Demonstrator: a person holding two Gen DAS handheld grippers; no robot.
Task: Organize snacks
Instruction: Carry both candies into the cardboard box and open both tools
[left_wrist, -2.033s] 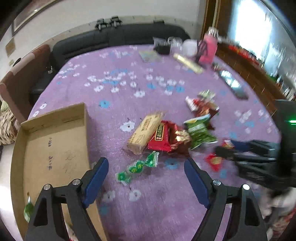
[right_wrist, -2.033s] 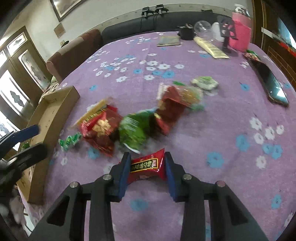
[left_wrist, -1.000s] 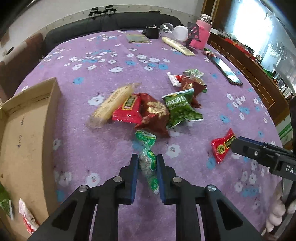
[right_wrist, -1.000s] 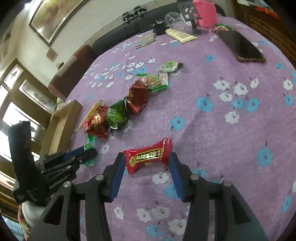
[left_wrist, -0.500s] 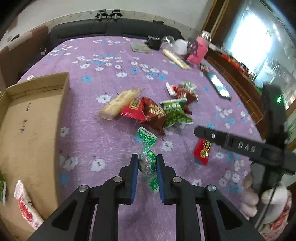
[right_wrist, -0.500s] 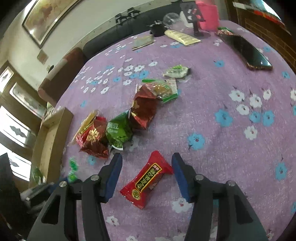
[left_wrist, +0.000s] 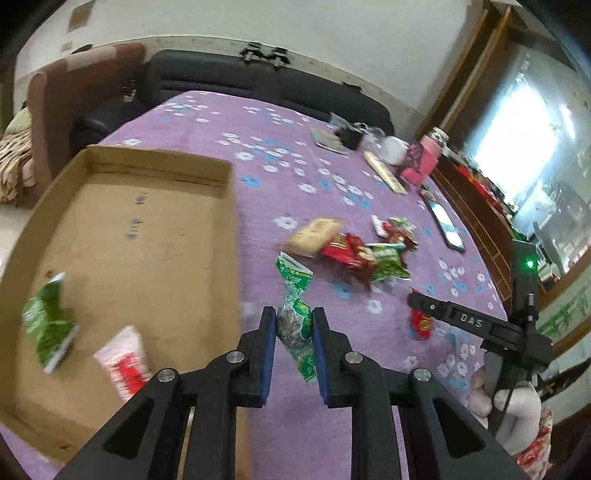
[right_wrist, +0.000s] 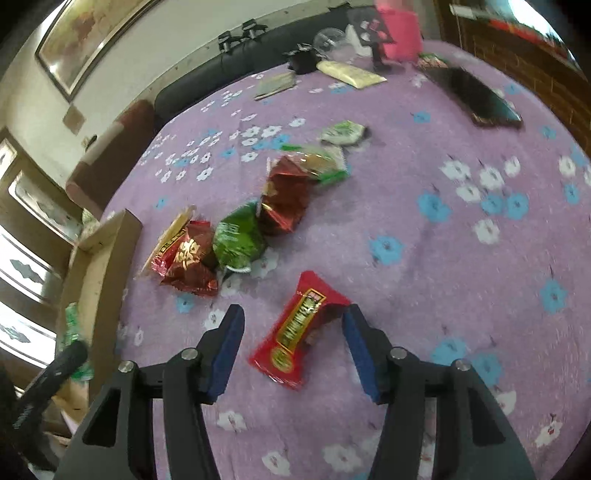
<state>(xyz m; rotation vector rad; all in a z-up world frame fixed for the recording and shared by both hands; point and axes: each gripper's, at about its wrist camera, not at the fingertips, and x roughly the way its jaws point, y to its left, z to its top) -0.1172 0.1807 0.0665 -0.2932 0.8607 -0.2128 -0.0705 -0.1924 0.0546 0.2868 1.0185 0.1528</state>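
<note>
My left gripper (left_wrist: 294, 325) is shut on a green twisted candy packet (left_wrist: 295, 310) and holds it above the cloth, just right of the cardboard box (left_wrist: 155, 229). The box holds a green packet (left_wrist: 46, 321) and a white-and-red packet (left_wrist: 123, 363). My right gripper (right_wrist: 293, 328) is open; a red snack bar (right_wrist: 301, 326) lies on the cloth between its fingers, touching the right one. A pile of red and green snack packets (right_wrist: 236, 229) lies beyond it and also shows in the left wrist view (left_wrist: 354, 251).
A round table with a purple flowered cloth (right_wrist: 461, 229). At its far side stand a pink bottle (left_wrist: 424, 162), a phone (right_wrist: 476, 96), a cream packet (right_wrist: 351, 74) and a small green packet (right_wrist: 343, 133). A dark sofa (left_wrist: 229, 77) lies behind.
My left gripper closed on the green candy, lifted it and carried it left toward the box. My right gripper opened and released the red snack bar, which now lies tilted on the cloth.
</note>
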